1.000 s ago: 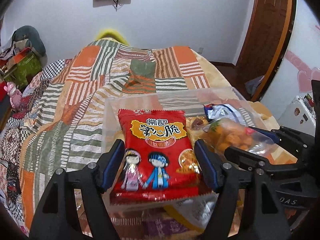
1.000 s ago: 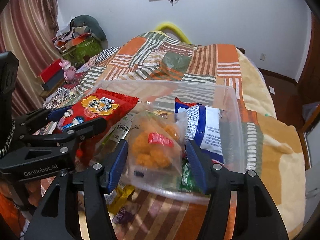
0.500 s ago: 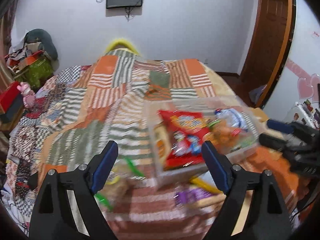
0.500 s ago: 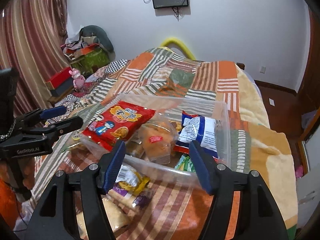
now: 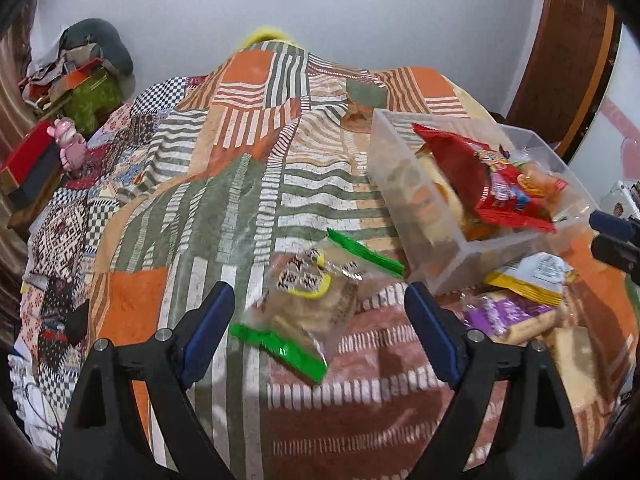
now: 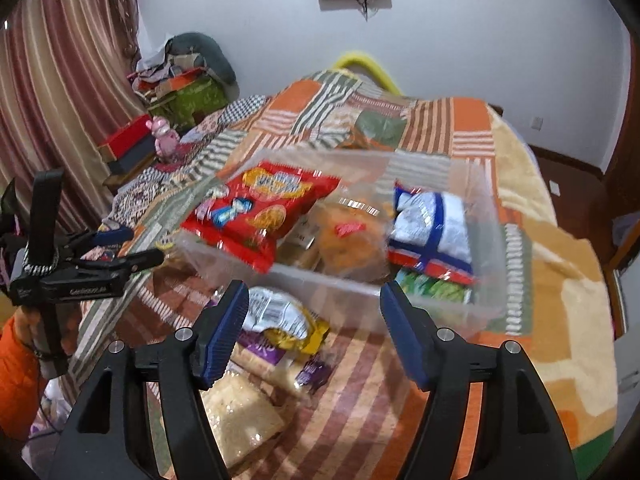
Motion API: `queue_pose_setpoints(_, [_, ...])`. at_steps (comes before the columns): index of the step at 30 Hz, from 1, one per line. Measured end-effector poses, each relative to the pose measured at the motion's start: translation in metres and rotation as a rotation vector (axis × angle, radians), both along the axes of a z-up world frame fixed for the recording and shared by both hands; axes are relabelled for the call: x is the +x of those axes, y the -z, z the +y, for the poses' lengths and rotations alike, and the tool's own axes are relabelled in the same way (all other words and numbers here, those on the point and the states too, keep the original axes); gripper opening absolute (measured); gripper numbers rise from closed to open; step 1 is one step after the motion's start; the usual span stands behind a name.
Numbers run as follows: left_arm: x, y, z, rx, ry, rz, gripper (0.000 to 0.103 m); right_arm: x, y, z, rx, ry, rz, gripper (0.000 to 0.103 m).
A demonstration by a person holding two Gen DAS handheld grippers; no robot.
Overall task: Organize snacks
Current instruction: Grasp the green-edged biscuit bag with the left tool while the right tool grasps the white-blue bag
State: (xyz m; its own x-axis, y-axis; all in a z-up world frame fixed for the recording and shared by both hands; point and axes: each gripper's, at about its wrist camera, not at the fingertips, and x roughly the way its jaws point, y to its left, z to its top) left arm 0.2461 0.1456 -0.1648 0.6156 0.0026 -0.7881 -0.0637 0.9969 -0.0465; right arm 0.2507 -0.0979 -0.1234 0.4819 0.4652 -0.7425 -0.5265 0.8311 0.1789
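Roughly half done, I judge: the clear plastic bin [image 6: 472, 216] ahead of the right gripper [image 6: 314, 332] holds the red snack bag [image 6: 260, 210], while a green-edged cookie pack [image 5: 308, 300] lies between the left gripper [image 5: 320, 340] fingers. Both claws gape wide, empty. A second ago the left claw straddled the red bag; it has since swung left.
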Motion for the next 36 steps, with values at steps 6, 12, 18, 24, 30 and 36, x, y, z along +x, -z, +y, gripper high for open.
queue_pose_setpoints(6, [0.022, 0.02, 0.003, -0.022, 0.049, 0.028, 0.089, -0.003, 0.009, 0.013, -0.005, -0.022, 0.022, 0.076])
queue_pose_setpoints(12, [0.033, 0.043, 0.001, -0.041, 0.066, 0.083, 0.089, 0.001, 0.018, 0.025, -0.014, -0.039, 0.045, 0.077])
queue_pose_setpoints(18, [0.03, 0.05, -0.001, -0.039, 0.063, 0.065, 0.065, 0.001, 0.028, 0.032, -0.036, -0.057, 0.066, 0.077])
queue_pose_setpoints(24, [0.015, 0.044, -0.001, -0.046, 0.06, 0.044, 0.051, 0.001, 0.032, 0.033, -0.036, -0.057, 0.087, 0.065])
queue_pose_setpoints(30, [-0.001, 0.028, 0.001, -0.064, 0.045, 0.02, 0.047, -0.002, 0.031, 0.029, -0.029, -0.059, 0.086, 0.052])
queue_pose_setpoints(36, [-0.015, 0.005, -0.003, -0.066, 0.037, -0.024, 0.046, -0.01, 0.023, 0.022, -0.026, -0.053, 0.055, 0.044])
